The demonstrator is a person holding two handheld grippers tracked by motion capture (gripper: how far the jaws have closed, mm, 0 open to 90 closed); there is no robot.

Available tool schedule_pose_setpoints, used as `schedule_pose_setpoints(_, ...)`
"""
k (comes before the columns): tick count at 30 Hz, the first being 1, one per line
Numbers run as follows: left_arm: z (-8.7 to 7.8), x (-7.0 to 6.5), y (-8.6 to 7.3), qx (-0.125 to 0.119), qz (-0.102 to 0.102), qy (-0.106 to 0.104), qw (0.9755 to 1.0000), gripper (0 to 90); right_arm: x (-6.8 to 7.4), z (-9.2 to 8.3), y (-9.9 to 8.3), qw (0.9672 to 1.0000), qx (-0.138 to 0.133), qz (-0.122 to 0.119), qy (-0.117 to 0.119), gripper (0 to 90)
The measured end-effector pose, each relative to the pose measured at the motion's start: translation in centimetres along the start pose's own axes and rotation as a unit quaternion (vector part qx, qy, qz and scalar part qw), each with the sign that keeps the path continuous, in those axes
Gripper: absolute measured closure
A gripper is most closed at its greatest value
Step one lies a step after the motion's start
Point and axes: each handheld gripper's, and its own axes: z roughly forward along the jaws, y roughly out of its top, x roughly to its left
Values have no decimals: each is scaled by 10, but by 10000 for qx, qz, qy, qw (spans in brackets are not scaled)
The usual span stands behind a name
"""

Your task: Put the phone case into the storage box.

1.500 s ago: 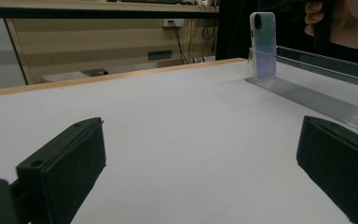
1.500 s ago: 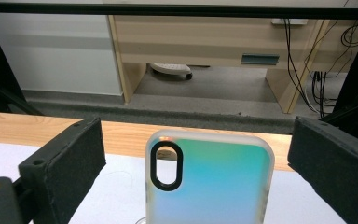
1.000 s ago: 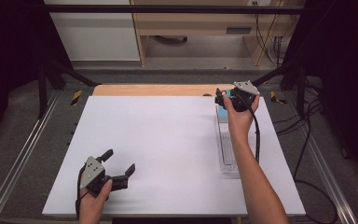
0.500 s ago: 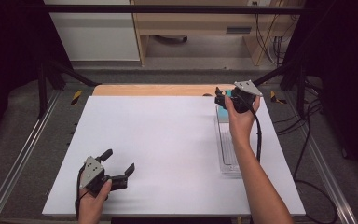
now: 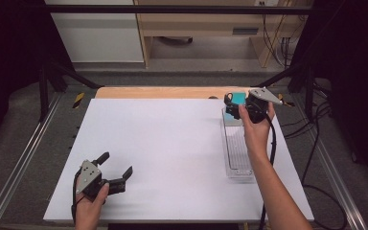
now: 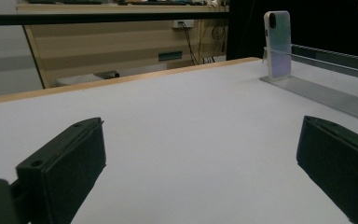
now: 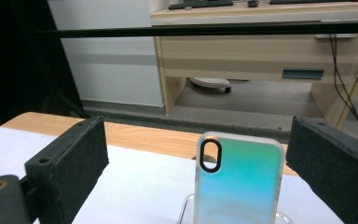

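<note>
Right hand-held gripper (image 5: pixel 231 106) open, jaws either side of phone case (image 7: pixel 237 179), not touching. Case upright at far end of clear rack (image 5: pixel 239 158). Left hand-held gripper (image 5: pixel 117 168) open, low over desk (image 5: pixel 172 143).

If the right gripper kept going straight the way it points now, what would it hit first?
Most likely the phone case: it stands upright in the clear rack, between the open jaws of the right gripper and just ahead. How far ahead is hard to judge.
</note>
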Motion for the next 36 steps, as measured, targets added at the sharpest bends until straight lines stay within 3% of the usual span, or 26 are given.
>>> schedule_pose_setpoints(12,-8,14,-2,-34,-191,218,9996,9,-6,-40,0,9991,-110,142,372,51)
schedule_pose_setpoints(18,-14,22,-2,-112,-324,303,9990,9,-11,-59,2,9989,-165,65,439,48)
schedule_pose_setpoints(26,-21,34,-2,-208,-359,354,9985,9,-19,-83,5,9977,-289,32,612,48)
schedule_pose_setpoints(36,-25,35,-1,-162,-284,148,9994,9,-29,-97,-6,9972,-458,-25,590,48)
